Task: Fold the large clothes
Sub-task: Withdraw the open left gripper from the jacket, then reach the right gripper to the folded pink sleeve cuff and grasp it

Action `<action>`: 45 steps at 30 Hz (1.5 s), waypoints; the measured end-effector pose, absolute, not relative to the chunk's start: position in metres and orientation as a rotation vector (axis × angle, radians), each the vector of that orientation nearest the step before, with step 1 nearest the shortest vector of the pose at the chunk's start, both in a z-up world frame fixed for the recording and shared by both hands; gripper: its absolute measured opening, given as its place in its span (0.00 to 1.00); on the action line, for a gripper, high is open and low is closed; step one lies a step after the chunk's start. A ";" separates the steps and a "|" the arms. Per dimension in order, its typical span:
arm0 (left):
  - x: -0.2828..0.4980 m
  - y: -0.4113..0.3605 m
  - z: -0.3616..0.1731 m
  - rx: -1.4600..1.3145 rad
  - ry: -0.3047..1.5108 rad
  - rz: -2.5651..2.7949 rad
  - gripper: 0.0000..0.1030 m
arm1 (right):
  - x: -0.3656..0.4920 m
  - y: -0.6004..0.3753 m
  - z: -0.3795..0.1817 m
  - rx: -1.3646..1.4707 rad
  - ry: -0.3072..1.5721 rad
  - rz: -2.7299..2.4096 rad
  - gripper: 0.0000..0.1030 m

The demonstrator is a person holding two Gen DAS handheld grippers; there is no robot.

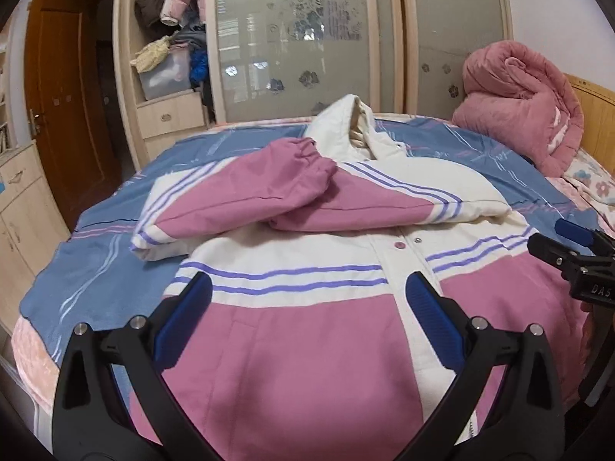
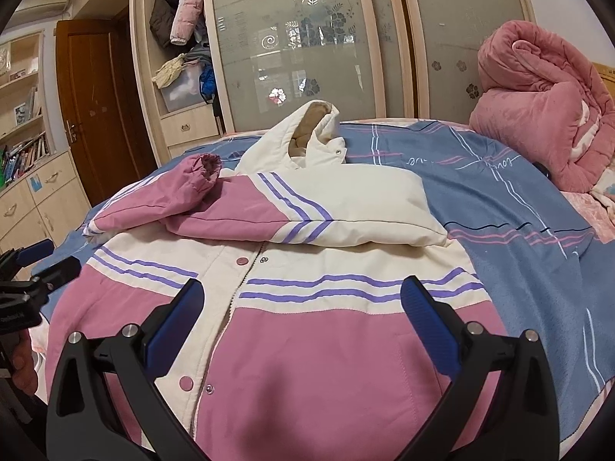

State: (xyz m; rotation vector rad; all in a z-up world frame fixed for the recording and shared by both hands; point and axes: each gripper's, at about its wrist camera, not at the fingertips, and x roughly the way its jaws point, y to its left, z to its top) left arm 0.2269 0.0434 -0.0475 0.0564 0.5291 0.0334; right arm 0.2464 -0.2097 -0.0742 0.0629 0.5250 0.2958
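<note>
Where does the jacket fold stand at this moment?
Done: both sleeves of the pink and cream jacket lie folded across its chest on the bed. In hand: nothing; the left gripper and right gripper hover open above the hem. Left: folding the body up and dealing with the hood.

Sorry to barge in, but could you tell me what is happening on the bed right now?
A person with a handheld gripper in each hand is folding a pink and white hooded jacket laid front-up on a blue bedspread. Both sleeves are already folded across the chest. The left gripper and the right gripper hover open over the lower half, holding nothing. The hem has not yet been folded up.
</note>
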 end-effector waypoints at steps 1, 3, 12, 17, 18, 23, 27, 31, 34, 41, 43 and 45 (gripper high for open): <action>0.227 0.043 -0.048 0.055 0.522 0.029 0.98 | 0.246 -0.209 -0.074 0.062 0.526 0.295 0.99; 0.229 0.042 -0.050 0.059 0.522 0.024 0.98 | 0.246 -0.208 -0.074 0.057 0.520 0.287 0.99; 0.250 0.049 -0.054 0.007 0.551 -0.006 0.98 | 0.253 -0.210 -0.074 0.074 0.525 0.330 0.99; 0.260 0.054 -0.048 -0.060 0.541 -0.095 0.98 | 0.257 -0.219 -0.070 0.144 0.507 0.361 0.99; 0.261 0.054 -0.047 -0.057 0.534 -0.093 0.98 | 0.259 -0.220 -0.069 0.160 0.511 0.354 0.99; 0.272 0.060 -0.046 -0.056 0.521 -0.084 0.98 | 0.275 -0.226 -0.055 0.266 0.565 0.377 0.99; 0.282 0.068 -0.047 -0.099 0.540 -0.103 0.98 | 0.296 -0.208 -0.029 0.260 0.597 0.432 0.99; 0.293 0.074 -0.049 -0.132 0.583 -0.127 0.98 | 0.328 -0.182 -0.009 0.269 0.638 0.505 0.99; 0.295 0.078 -0.049 -0.127 0.589 -0.120 0.98 | 0.359 -0.159 -0.002 0.262 0.690 0.530 0.95; 0.300 0.093 -0.050 -0.164 0.605 -0.095 0.98 | 0.431 -0.100 -0.009 0.251 0.841 0.567 0.89; 0.302 0.098 -0.051 -0.181 0.617 -0.095 0.98 | 0.445 -0.087 -0.014 0.260 0.870 0.580 0.84; 0.302 0.101 -0.052 -0.185 0.620 -0.094 0.98 | 0.462 -0.068 -0.017 0.219 0.896 0.574 0.80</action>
